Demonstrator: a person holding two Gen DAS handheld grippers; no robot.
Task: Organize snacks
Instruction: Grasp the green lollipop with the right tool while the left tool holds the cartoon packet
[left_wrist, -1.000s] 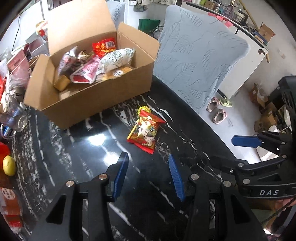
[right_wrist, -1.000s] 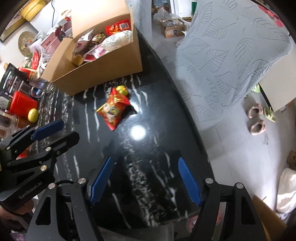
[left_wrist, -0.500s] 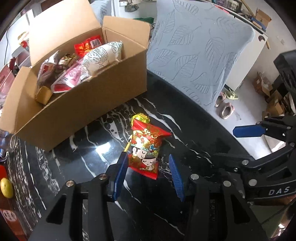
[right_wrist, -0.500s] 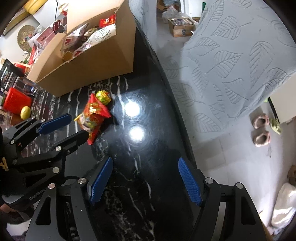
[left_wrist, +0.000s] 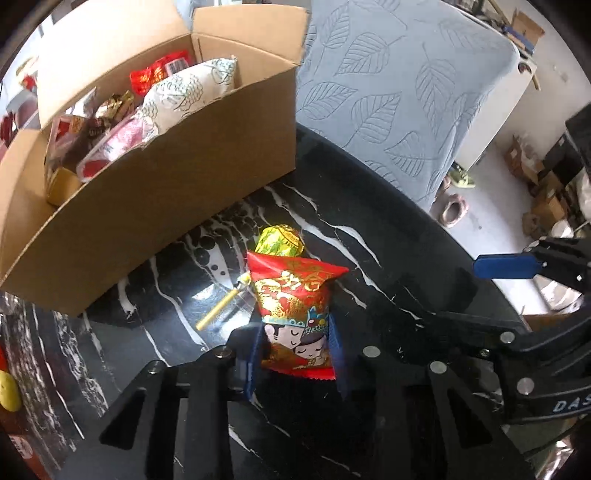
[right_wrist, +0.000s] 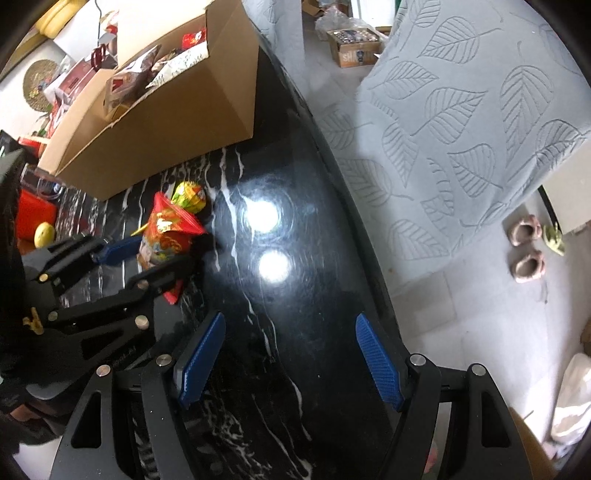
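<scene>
A red snack packet (left_wrist: 295, 310) with cartoon faces lies on the black marble table (left_wrist: 369, 229). My left gripper (left_wrist: 295, 354) has its blue fingers closed against the packet's lower end on both sides. A gold-wrapped lollipop (left_wrist: 279, 242) lies just beyond the packet, its stick pointing left. An open cardboard box (left_wrist: 155, 199) holding several snacks stands at the back left. In the right wrist view the packet (right_wrist: 166, 236) and the lollipop (right_wrist: 190, 197) sit left of centre, with the box (right_wrist: 166, 136) behind. My right gripper (right_wrist: 288, 362) is open and empty over the table's near part.
A chair with a grey-blue leaf-pattern cover (left_wrist: 399, 96) stands against the table's far edge. A yellow fruit (left_wrist: 8, 391) and red items lie at the far left. Slippers (right_wrist: 524, 247) and boxes are on the floor to the right.
My left gripper moved forward over the red packet and closed its fingers on it. The right gripper drifted slightly forward and stayed open.
</scene>
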